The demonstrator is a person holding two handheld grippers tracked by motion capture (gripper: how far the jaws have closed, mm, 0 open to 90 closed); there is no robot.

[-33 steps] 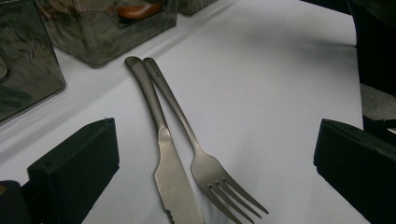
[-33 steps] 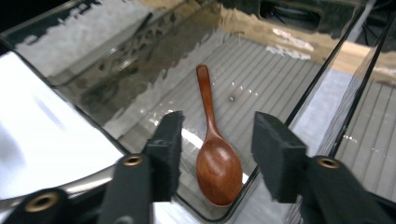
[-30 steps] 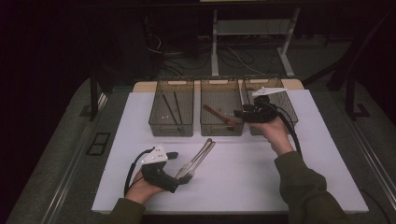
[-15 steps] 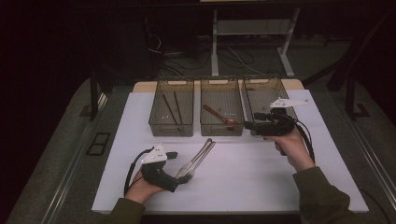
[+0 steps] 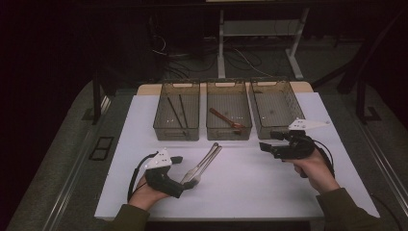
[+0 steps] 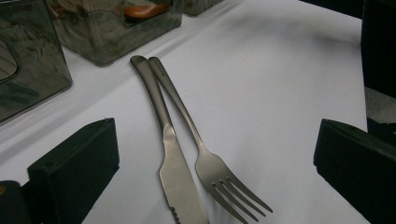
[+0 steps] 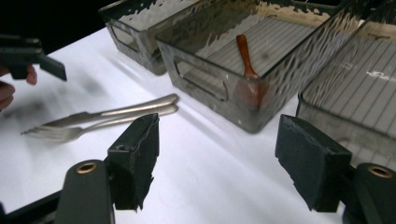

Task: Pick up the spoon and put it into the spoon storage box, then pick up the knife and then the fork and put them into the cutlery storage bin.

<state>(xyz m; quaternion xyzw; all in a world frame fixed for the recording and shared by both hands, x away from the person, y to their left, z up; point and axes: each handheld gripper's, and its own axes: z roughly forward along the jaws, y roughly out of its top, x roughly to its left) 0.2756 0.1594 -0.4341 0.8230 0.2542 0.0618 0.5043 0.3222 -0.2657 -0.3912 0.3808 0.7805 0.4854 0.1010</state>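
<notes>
Left hand-held gripper (image 5: 185,169): rests low on the near left of the tabletop (image 5: 250,192), held in the person's left hand (image 5: 144,195); its jaws stand wide apart with nothing pressed between them, pointing at the cutlery.
Knife (image 6: 170,158): lies flat on the white tabletop just ahead of the left hand-held gripper, serrated blade toward it, handle running away toward the bins.
Fork (image 6: 210,163): lies just right of the knife in the left gripper view, tines near the gripper; its handle crosses against the knife's handle, so the two touch toward the far ends.
Right hand-held gripper (image 5: 263,146): held in the person's right hand (image 5: 315,168) at the near right, just in front of the right-hand bin; its jaws are spread wide, have just been opening, and nothing is between them. It points left across the tabletop toward the fork and knife.
Left bin (image 5: 159,126): smoky clear plastic, far left of the row of three, with two dark chopsticks (image 5: 175,111) lying inside.
Middle bin (image 5: 229,133): holds a brown wooden spoon (image 7: 246,58), which lies slanted on the ribbed floor.
Right bin (image 5: 257,125): stands beside the middle bin, close behind the right hand-held gripper; I cannot make out anything in it.
Spacing: the two hand-held grippers are well apart, with the cutlery between them and nearer the left one.
</notes>
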